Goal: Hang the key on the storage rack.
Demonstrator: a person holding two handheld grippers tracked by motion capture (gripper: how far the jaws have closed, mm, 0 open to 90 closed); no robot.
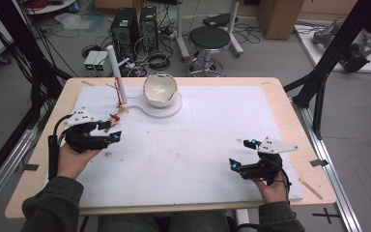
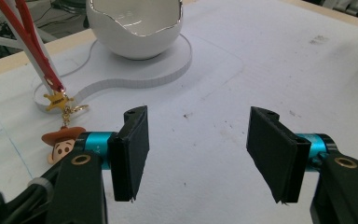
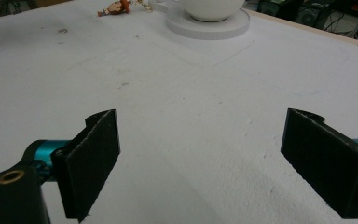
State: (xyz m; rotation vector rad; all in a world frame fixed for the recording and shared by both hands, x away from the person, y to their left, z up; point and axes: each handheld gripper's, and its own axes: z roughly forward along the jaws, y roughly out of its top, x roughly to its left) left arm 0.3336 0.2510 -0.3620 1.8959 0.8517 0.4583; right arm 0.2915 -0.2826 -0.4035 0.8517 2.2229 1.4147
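My left gripper rests open at the left of the white sheet, held in a hand; its jaws stand wide apart with nothing between them. Just beside its left jaw lies a cowboy-head charm on a gold star and chain, hung from a red lanyard. The charm lies close to the gripper's tips. A white broken-egg-shaped bowl stands on a white round base at the back middle. My right gripper is open at the front right, its jaws empty over bare sheet.
A white upright post carries the lanyard at the back left. The bowl, base and charm lie far ahead of the right gripper. Beyond the table's far edge stand a stool, computer towers and cables.
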